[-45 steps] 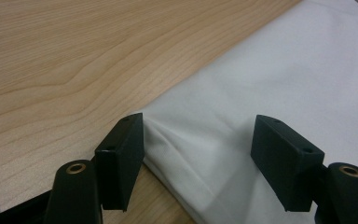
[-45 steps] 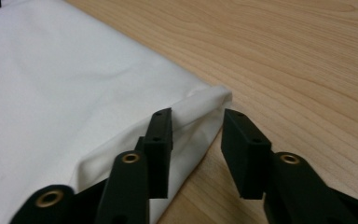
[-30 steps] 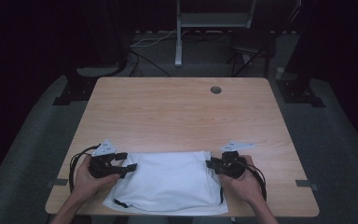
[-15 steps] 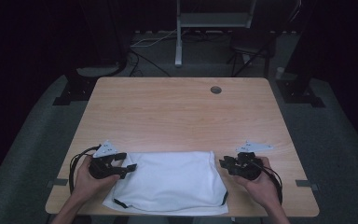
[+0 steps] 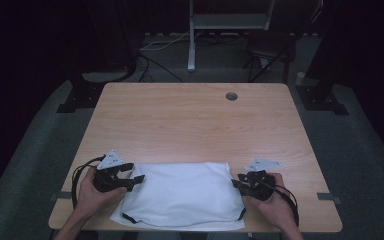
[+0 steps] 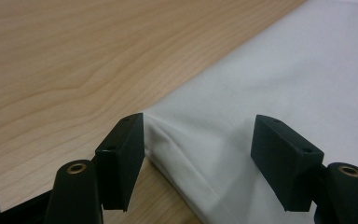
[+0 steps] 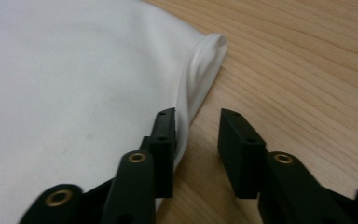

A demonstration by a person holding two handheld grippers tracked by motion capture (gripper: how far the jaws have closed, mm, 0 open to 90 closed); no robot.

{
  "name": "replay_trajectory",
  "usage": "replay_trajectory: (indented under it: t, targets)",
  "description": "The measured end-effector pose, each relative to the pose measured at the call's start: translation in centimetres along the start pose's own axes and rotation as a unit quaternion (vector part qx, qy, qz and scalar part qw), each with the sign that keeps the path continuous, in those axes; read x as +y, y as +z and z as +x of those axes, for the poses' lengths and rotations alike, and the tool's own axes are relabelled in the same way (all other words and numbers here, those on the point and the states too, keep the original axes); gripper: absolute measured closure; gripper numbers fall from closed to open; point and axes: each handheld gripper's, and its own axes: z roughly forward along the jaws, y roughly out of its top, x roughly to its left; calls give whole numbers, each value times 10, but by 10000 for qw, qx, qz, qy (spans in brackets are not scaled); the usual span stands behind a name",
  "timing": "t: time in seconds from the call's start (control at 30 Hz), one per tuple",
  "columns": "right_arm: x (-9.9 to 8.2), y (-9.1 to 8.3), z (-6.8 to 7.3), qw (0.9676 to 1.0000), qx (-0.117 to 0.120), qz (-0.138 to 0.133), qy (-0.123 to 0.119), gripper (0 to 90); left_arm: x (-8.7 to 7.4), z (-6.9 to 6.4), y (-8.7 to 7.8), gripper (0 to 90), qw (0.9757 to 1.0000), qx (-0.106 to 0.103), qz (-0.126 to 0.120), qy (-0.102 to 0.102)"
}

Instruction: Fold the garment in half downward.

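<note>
1. A white cloth (image 5: 182, 195) lies folded flat on the table (image 5: 195, 125), at its near edge, between the two hand-held grippers.
2. The left hand-held gripper (image 5: 136, 179) sits at the cloth's left edge, pointing toward it, held by the person's left hand (image 5: 92, 192).
3. In the left gripper view its jaws are spread wide; a cloth corner (image 6: 168, 135) lies between them, touching the one jaw's pad, while the other pad stands over the cloth without pinching it.
4. The right hand-held gripper (image 5: 236, 184) sits at the cloth's right edge, held by the right hand (image 5: 272, 205).
5. Its jaws have just been opening and now stand apart. In the right gripper view the cloth's folded edge (image 7: 200, 70) lies just beside one jaw's outer side, with bare table between the pads; nothing is pinched.
</note>
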Motion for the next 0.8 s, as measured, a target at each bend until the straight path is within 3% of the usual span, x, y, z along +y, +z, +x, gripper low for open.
replay_trajectory:
  t: [0.1, 0.17, 0.27, 0.4, 0.5, 0.57, 0.63, 0.8]
  targets:
    - [0, -4, 2, 10000, 46, -40, 19, 565, -4, -1, -13, 349, 10000, -92, -24, -29]
    - [-2, -10, 7, 9995, 271, -153, 39, 507, -9, -4, -20, 346, 9998, -205, 4, -51]
    - [-7, -10, 14, 9994, 351, -45, -44, 479, -17, -13, -29, 334, 9989, -452, 120, -52]
    - [-16, -6, 23, 9990, 413, 68, -160, 463, -28, -25, -32, 334, 9981, -574, 234, -8]
    - [-17, -6, 28, 9993, 295, 22, -231, 478, -32, -32, -27, 335, 9982, -470, 372, 102]
    - [-16, -4, 30, 9991, 227, 10, -345, 476, -32, -34, -23, 334, 9986, -367, 313, 205]
    - [-14, -3, 32, 9989, 116, 2, -461, 476, -29, -33, -19, 335, 9986, -204, 377, 299]
    - [-7, 3, 32, 9982, -105, -33, -597, 482, -19, -27, -8, 336, 9981, -67, 406, 459]
